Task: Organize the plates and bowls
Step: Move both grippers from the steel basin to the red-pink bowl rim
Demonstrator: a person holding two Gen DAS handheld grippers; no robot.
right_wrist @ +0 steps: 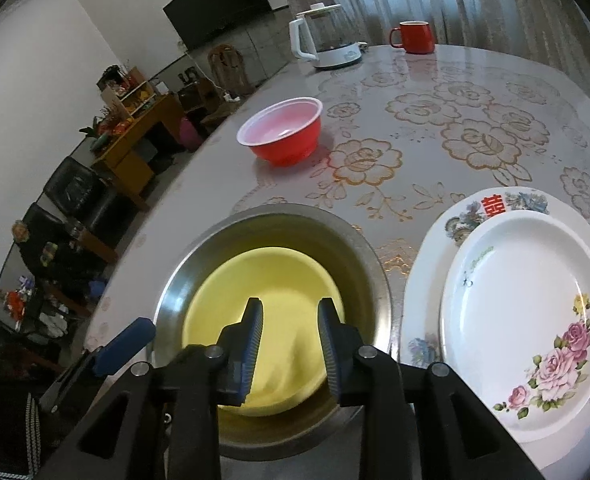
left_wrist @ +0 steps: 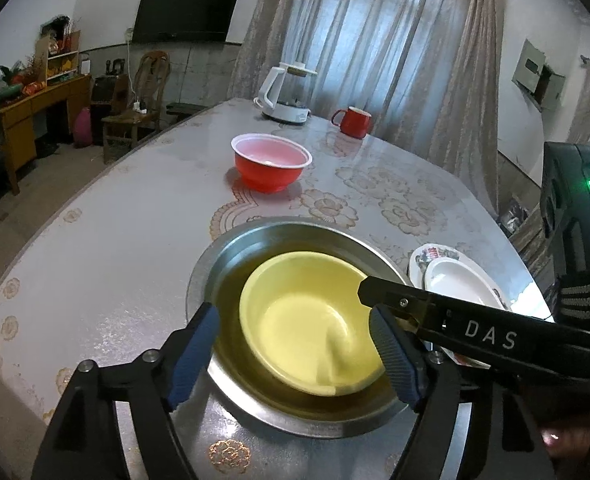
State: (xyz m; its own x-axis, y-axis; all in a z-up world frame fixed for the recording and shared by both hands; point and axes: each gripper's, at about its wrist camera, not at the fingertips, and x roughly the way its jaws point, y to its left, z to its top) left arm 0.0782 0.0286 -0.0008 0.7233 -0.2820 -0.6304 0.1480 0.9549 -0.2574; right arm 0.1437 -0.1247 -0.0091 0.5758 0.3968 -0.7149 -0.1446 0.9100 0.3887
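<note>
A yellow bowl [left_wrist: 315, 320] sits inside a steel bowl [left_wrist: 231, 248] at the near table edge; both also show in the right wrist view, yellow bowl [right_wrist: 271, 280], steel bowl [right_wrist: 359, 256]. My left gripper [left_wrist: 291, 356] is open, its jaws wide around the yellow bowl. My right gripper [right_wrist: 291, 344] is open with a narrower gap, over the yellow bowl's near side, holding nothing. A red bowl [left_wrist: 271, 162] [right_wrist: 283, 132] stands farther back. A white plate [right_wrist: 523, 320] lies on a larger flowered plate [right_wrist: 427, 256] to the right.
A white kettle [left_wrist: 285, 94] [right_wrist: 327, 38] and a red mug [left_wrist: 353, 120] [right_wrist: 415, 36] stand at the table's far end. The table [left_wrist: 95, 260] has a flowered cloth. Chairs and a wooden desk stand beyond its left edge.
</note>
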